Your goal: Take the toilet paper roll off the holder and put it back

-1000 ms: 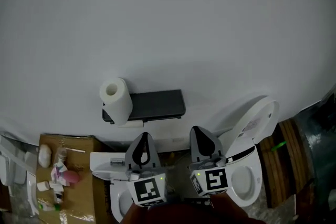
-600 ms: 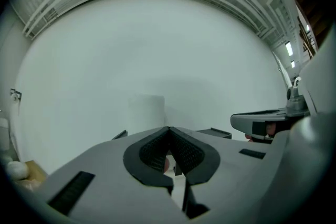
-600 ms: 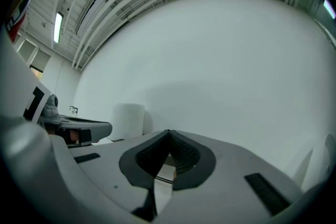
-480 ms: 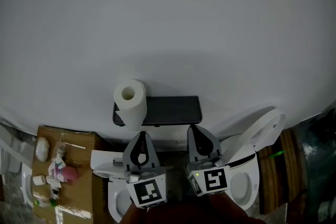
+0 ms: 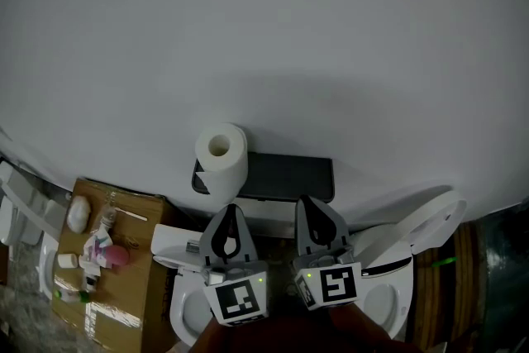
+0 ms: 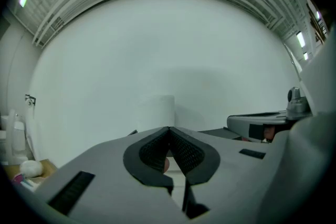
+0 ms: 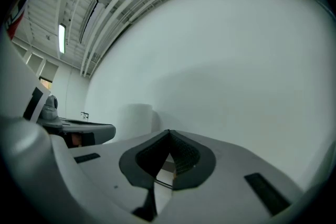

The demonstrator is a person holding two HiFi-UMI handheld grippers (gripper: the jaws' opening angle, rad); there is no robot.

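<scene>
A white toilet paper roll [image 5: 221, 159] stands upright on the left end of a dark wall-mounted holder shelf [image 5: 289, 177]. It shows pale against the white wall as the roll [image 6: 160, 110] in the left gripper view and the roll [image 7: 137, 119] in the right gripper view. My left gripper [image 5: 228, 219] is shut and empty, its tips just below the roll. My right gripper [image 5: 310, 212] is shut and empty too, below the shelf's middle. Both point at the wall, side by side.
A white toilet with its lid up [image 5: 417, 229] sits at lower right. Another white fixture [image 5: 175, 245] lies under my left gripper. A cardboard box [image 5: 124, 260] at lower left carries small bottles and a pink object [image 5: 116, 255].
The view has shifted: the roll and shelf now sit lower and further right in the head view, nearer my gripper tips. Both grippers stay shut.
</scene>
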